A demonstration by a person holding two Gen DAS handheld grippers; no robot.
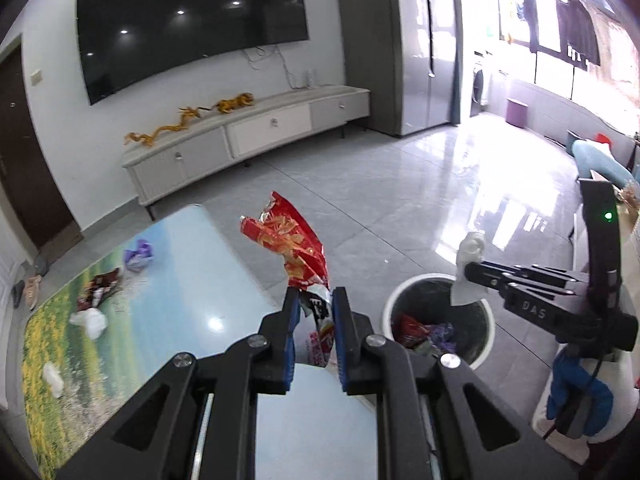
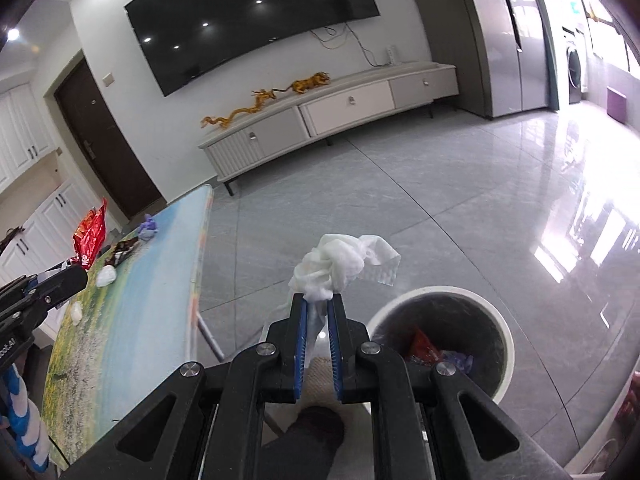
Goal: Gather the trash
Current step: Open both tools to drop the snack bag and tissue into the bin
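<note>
The left gripper (image 1: 314, 300) is clamped on one red snack wrapper (image 1: 294, 246), and the right gripper (image 2: 317, 306) on one white tissue wad (image 2: 336, 266), both beside the bin (image 1: 436, 280) off the worktop's (image 1: 192, 264) near corner. Four scraps lie on the worktop: purple wrapper (image 1: 138, 254), dark wrapper (image 1: 100, 286), and two white wads (image 1: 90, 320) (image 1: 53, 376) along its left edge.

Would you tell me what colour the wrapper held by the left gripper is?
Red with gold print on the wrapper, clearest in the left wrist view.

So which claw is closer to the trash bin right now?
Right. The right claw, shut on a white tissue, hangs just above the bin rim. The left claw, gripping a red wrapper, sits beside it by the table.
</note>
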